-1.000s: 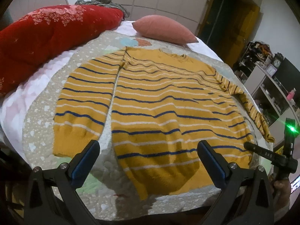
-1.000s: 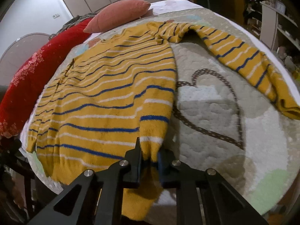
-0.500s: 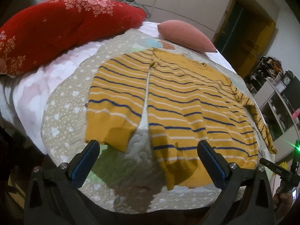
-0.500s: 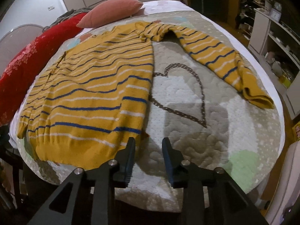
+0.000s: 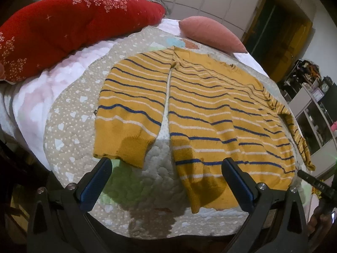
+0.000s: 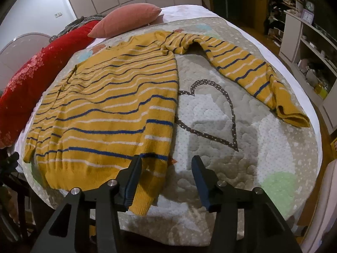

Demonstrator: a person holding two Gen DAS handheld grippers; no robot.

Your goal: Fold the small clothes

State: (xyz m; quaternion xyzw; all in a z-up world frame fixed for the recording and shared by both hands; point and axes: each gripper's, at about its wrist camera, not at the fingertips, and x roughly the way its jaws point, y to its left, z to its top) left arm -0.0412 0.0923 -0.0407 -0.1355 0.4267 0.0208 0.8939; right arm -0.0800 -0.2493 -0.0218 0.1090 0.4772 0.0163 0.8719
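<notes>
Jaws of the left gripper (image 5: 166,177) stand wide apart and hold nothing; they hang above the near edge of the quilt (image 5: 69,113), between the cuff of one sleeve and the hem of the sweater (image 5: 210,109). Jaws of the right gripper (image 6: 166,177) are also apart, a bit narrower, and empty; the left finger (image 6: 131,181) is over the near right corner of the hem, but I cannot tell if it touches the knit.

The sweater is mustard yellow with blue and white stripes. It lies flat on the quilt on the bed, hem toward the cameras and neck away. One sleeve (image 5: 128,109) lies straight, just beside the body. The other sleeve (image 6: 248,73) spreads out to the far side, and its cuff is near the edge of the quilt. Between this sleeve and the body a dotted heart (image 6: 212,113) is seen on the quilt.

Behind the neck lies a pink pillow (image 6: 126,21), and to the side a red blanket (image 5: 69,27) is piled. White shelves (image 6: 311,48) stand beside the bed.
</notes>
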